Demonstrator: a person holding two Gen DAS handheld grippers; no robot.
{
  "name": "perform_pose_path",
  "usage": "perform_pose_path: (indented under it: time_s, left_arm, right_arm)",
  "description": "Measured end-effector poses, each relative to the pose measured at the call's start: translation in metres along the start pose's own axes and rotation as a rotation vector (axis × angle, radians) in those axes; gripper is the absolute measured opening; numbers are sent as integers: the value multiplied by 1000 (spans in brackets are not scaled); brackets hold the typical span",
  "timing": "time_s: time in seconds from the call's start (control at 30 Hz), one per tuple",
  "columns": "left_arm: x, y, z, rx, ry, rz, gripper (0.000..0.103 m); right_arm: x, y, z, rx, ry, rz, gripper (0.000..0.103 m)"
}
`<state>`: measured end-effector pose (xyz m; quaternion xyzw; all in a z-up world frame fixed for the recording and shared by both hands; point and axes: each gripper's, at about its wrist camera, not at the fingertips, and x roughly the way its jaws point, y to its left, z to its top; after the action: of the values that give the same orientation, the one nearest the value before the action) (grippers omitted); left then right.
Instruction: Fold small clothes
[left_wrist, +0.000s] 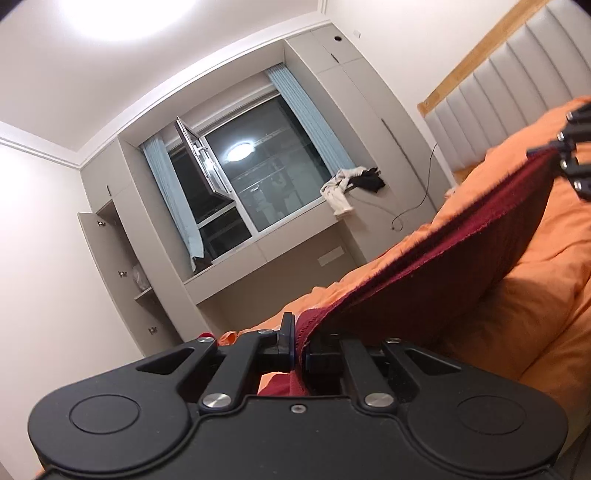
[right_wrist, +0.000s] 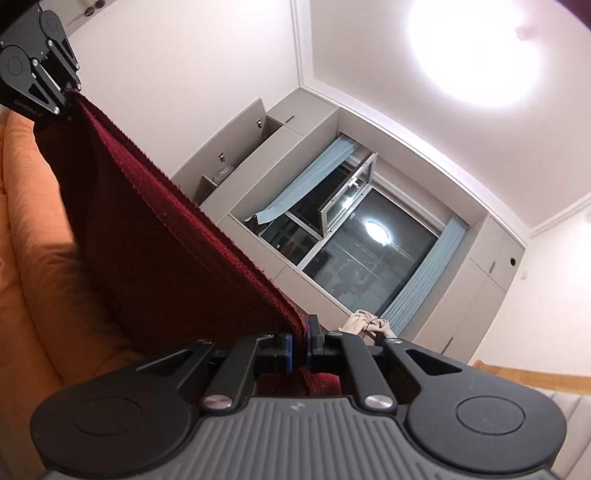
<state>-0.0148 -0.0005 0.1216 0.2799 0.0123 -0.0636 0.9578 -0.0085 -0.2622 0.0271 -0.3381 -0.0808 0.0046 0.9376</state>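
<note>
Dark red knit garment (left_wrist: 443, 258), ribbed texture, slightly fuzzy raw-looking upper edge. Held up off the orange bedding, stretched taut as a sheet between the two tongs. One end is pinched between the closed jaws of the left gripper (left_wrist: 300, 345); the opposite end is pinched in the closed jaws of the right gripper (right_wrist: 306, 345). Top edge runs nearly straight from one tong to the other. The body of the cloth hangs below that edge, in shadow. A short tail of fabric shows behind each pair of jaws.
</note>
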Motion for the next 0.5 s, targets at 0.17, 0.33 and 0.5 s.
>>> perform_pose_path:
  time_s: [0.17, 0.33, 0.5]
  left_arm:
    - [47, 8, -3, -18, 35, 11, 6]
    - [126, 25, 5, -42, 38, 50, 11]
    - [221, 28, -2, -82, 120, 75, 16]
  right_arm:
    - [53, -2, -2, -51, -6, 19, 7]
    - [123, -6, -2, -72, 6, 39, 7]
    - [202, -7, -14, -35, 90, 106, 7]
